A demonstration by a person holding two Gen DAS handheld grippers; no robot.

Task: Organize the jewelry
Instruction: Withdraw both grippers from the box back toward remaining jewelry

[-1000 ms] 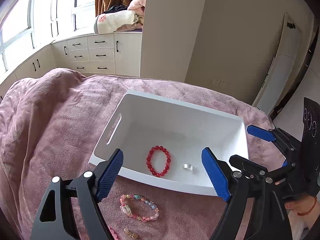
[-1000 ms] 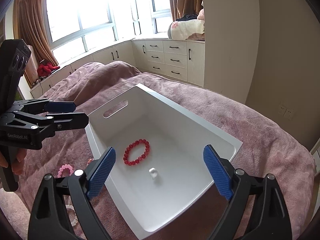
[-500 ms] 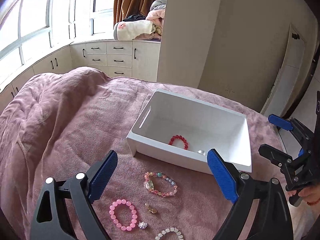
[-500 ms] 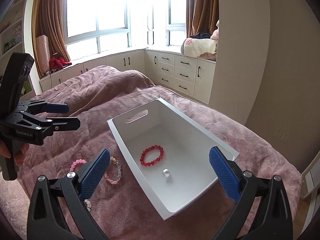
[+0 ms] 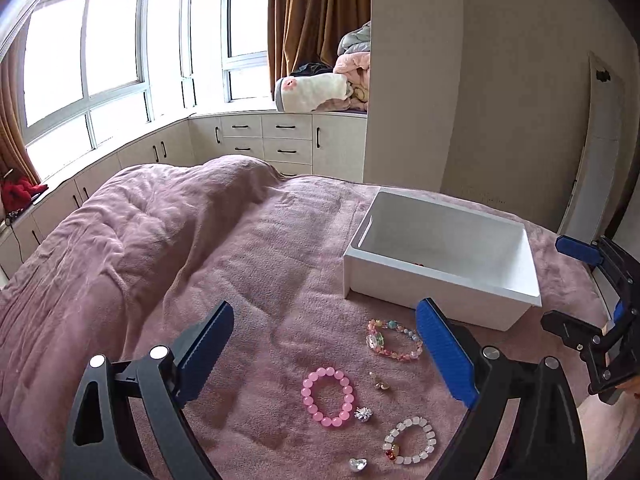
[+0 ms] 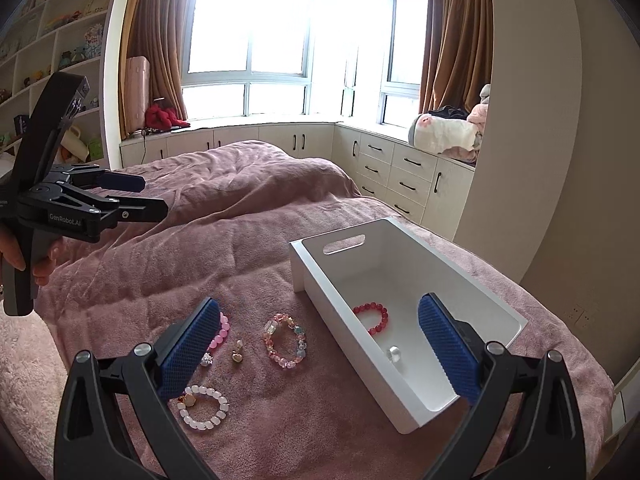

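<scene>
While agape, left hand-held gripper [image 5: 325, 354] overhangs pink bracelet [image 5: 328, 397].

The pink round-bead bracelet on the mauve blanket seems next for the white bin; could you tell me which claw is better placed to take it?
Probably the left claw: the pink round-bead bracelet lies just ahead between its open fingers. The right claw is also open but faces the white plastic bin.
</scene>
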